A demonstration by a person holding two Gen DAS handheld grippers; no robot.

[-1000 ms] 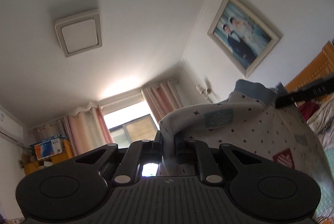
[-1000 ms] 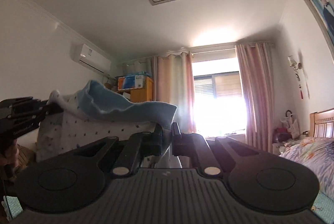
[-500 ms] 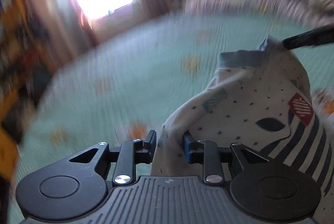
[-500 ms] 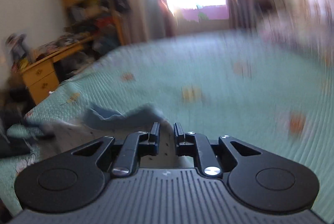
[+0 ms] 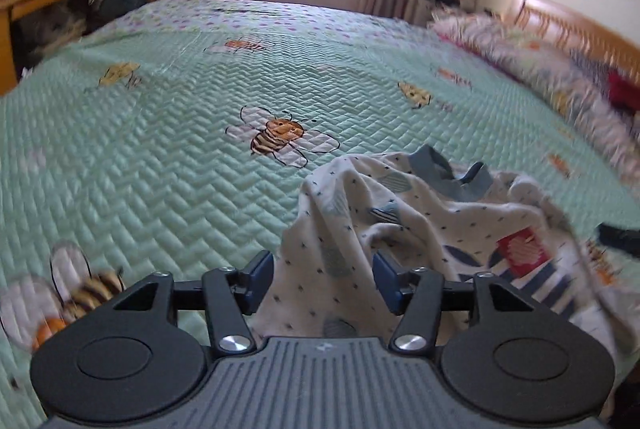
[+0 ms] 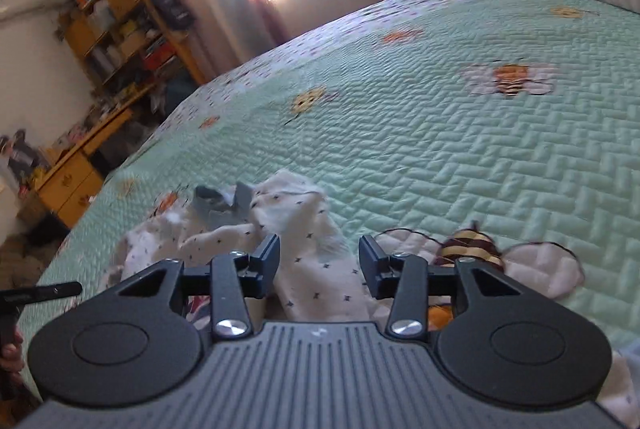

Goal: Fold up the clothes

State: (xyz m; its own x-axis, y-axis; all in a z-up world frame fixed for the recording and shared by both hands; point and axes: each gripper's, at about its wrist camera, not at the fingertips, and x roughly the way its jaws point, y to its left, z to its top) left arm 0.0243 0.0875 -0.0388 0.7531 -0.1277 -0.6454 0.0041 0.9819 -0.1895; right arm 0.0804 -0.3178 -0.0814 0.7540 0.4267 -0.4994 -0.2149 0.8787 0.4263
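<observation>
While both tongs (image 5: 323, 281) (image 6: 319, 265) gape wide, the crumpled garment (image 5: 420, 225) lies loose between their fingers

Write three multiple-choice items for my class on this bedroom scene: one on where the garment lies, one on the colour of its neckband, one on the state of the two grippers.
1. Where is the garment?
A. on the green quilt
B. on a shelf
C. hung at the window

2. What colour is its neckband?
A. red
B. grey-blue
C. yellow

3. How do the left gripper and right gripper stand?
A. both open
B. both shut
C. only the left one open

Answers:
1 A, the garment lies crumpled on the green quilt with its bee pictures.
2 B, the ribbed band at the collar is grey-blue.
3 A, each wrist view shows the jaws wide apart with loose cloth between them.
</observation>
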